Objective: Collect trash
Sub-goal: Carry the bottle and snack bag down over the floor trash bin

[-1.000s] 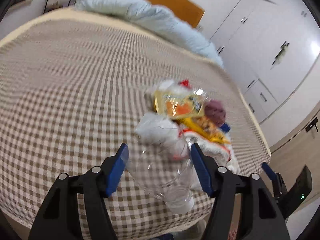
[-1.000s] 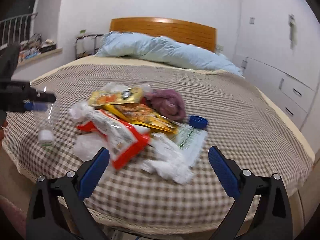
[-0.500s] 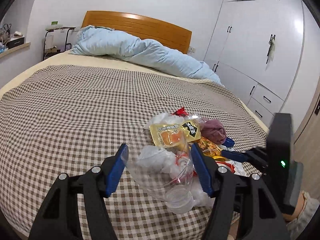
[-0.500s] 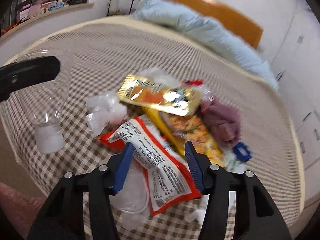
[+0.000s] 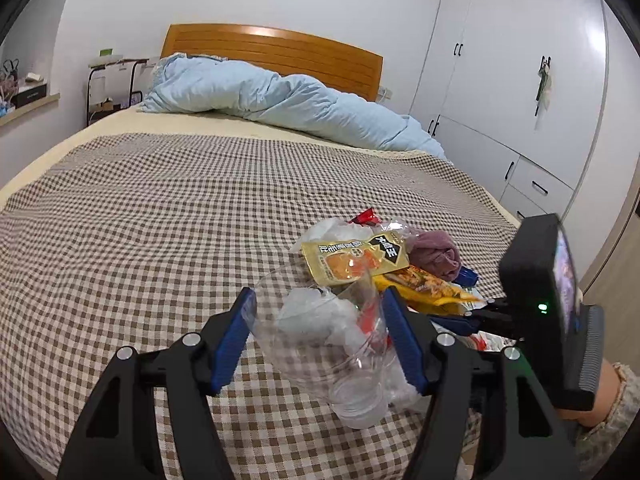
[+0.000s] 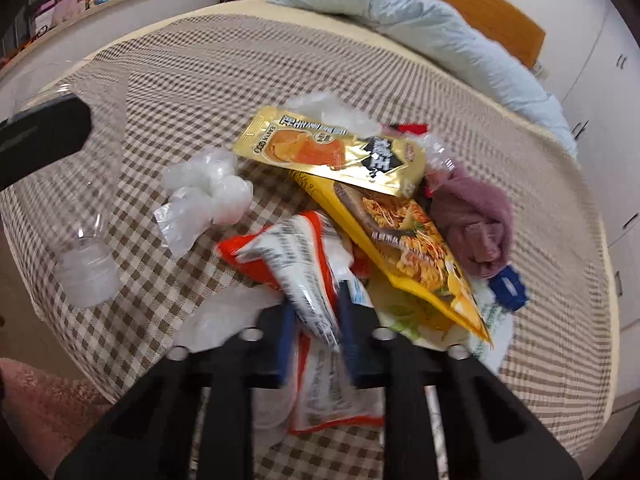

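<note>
Left gripper [image 5: 318, 334] grips a clear plastic bottle [image 5: 320, 336] between its blue pads, cap end toward the camera, above the near edge of the checked bedspread [image 5: 160, 220]. Right gripper [image 6: 316, 330] has just been closing and now pinches the red-and-white wrapper [image 6: 308, 276] at the near side of the trash pile. Gold snack packet [image 6: 332, 152] lies on a yellow noodle packet [image 6: 404, 232]; a purple cloth [image 6: 476, 220] sits right of them, crumpled white plastic [image 6: 204, 196] left.
</note>
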A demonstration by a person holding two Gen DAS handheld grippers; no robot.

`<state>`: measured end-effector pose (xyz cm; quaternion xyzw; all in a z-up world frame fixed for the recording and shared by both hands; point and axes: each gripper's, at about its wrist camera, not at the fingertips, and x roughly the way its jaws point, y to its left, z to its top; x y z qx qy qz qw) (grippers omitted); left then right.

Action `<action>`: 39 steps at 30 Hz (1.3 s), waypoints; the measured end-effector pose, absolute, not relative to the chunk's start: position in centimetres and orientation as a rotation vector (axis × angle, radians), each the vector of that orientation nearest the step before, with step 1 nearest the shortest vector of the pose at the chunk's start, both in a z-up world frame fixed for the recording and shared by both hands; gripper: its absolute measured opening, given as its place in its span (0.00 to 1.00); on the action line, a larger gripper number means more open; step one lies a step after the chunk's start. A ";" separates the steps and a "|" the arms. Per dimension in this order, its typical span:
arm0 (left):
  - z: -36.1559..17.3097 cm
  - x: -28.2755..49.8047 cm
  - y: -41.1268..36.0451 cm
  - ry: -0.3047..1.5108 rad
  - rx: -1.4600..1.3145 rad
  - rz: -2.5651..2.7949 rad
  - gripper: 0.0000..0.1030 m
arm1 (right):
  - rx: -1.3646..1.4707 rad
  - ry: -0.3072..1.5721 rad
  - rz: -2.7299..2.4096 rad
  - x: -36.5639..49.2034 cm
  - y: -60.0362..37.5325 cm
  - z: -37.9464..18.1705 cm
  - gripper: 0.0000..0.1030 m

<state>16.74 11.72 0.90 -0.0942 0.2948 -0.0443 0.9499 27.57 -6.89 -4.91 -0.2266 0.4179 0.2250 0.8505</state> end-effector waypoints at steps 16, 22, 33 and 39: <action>1.5 15.6 10.6 0.551 -0.158 -0.112 0.61 | -0.443 0.554 0.314 21.5 -11.2 1.2 0.06; 2.0 14.6 9.7 0.515 -0.170 -0.149 0.61 | -0.401 0.507 0.278 19.1 -13.5 2.4 0.06; 2.7 9.4 5.5 0.396 -0.191 -0.259 0.62 | -0.315 0.436 0.306 14.6 -17.6 3.0 0.06; 0.6 6.3 2.1 0.411 -0.157 -0.301 0.62 | -0.275 0.442 0.308 11.3 -20.4 1.7 0.06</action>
